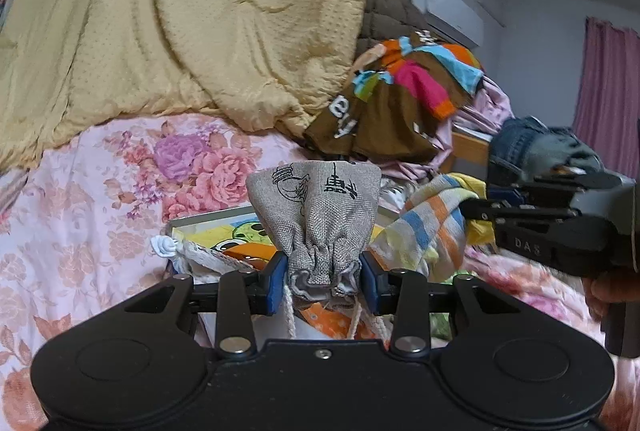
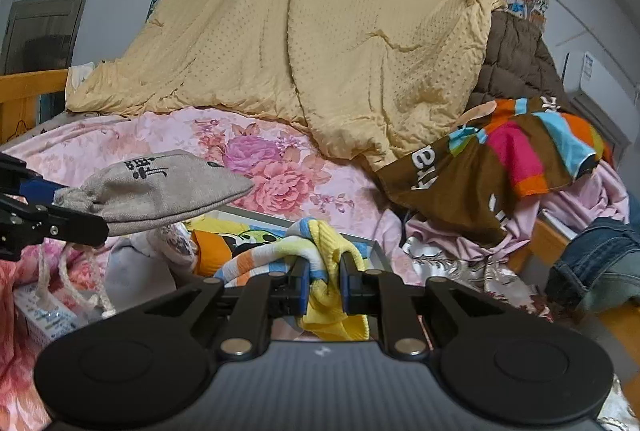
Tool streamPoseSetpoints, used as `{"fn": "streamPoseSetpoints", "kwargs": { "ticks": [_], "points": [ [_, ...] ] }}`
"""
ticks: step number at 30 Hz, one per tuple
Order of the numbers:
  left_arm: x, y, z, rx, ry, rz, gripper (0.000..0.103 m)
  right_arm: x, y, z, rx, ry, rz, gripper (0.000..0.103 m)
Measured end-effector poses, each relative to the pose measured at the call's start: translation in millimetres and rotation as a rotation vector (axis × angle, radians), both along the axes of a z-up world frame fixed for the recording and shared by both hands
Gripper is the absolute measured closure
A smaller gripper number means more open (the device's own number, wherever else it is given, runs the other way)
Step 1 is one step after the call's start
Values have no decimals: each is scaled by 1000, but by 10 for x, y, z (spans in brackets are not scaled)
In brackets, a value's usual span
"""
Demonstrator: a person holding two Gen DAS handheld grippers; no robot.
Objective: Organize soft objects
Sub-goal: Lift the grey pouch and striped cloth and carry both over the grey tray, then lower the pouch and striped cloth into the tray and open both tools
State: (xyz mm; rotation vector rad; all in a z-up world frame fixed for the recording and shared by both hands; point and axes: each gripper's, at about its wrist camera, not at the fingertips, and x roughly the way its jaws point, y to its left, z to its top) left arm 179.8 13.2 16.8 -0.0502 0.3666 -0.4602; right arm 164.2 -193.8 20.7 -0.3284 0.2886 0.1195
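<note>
So the left gripper [image 1: 324, 277] has its jaws clamped on the cinched neck of a grey drawstring pouch [image 1: 320, 203], blue pads pressing it from both sides, and the pouch sticks up above them with black ink drawings on it. Its white cords [image 1: 290, 315] dangle below. Over on the right edge, the right gripper [image 1: 476, 211] pokes in, gripping a striped towel [image 1: 432, 227] in orange, blue and yellow. Behind all that there's a flat box with a cartoon print [image 1: 224, 231] lying on a pink floral bedsheet [image 1: 100, 199], with a big yellow quilt [image 1: 180, 11] and a brown multicoloured shirt [image 1: 392, 103] piled further back.
</note>
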Motion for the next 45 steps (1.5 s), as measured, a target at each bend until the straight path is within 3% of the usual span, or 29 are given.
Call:
{"fn": "streamPoseSetpoints", "kwargs": {
  "ticks": [7, 19, 32, 45],
  "points": [
    [417, -35, 29, -43, -24, 74, 62, 350, 19, -28, -31, -41, 12, 87],
    [1054, -98, -29, -64, -49, 113, 62, 773, 78, -57, 22, -96, 17, 86],
    [1511, -50, -347, -54, 46, 146, 62, 1282, 109, -148, 68, -87, -68, 85],
    [1652, 3, -509, -31, 150, 167, 62, 1496, -18, -330, 124, 20, -167, 84]
  ]
}}
